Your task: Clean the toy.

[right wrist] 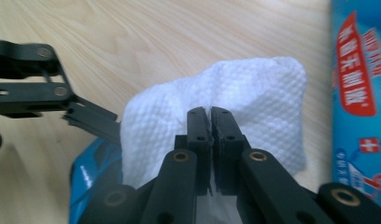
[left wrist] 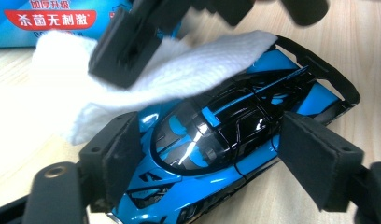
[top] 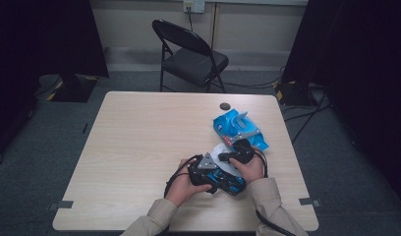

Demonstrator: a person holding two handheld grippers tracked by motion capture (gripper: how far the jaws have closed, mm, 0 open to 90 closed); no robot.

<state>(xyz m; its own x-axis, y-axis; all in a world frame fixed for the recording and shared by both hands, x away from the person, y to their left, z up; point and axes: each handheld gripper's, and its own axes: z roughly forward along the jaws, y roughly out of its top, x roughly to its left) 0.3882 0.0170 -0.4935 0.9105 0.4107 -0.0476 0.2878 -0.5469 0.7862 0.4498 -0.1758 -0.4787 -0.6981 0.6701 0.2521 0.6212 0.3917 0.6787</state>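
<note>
A blue and black toy car [left wrist: 216, 126] lies on the table near the front edge, seen in the high view as the toy car [top: 229, 182]. My left gripper [left wrist: 207, 154] straddles it, with a pad against each side. My right gripper [right wrist: 210, 121] is shut on a white wipe [right wrist: 254, 93] and holds it down on the car's far end. In the left gripper view the wipe [left wrist: 193, 70] drapes over the car's tail. In the high view the left gripper [top: 211, 173] and the right gripper [top: 227, 157] meet over the car.
A blue pack of wipes [top: 238, 129] lies just beyond the hands, flap raised. A small dark disc [top: 224, 105] sits near the table's far edge. A black folding chair [top: 191, 54] stands behind the wooden table [top: 139, 137].
</note>
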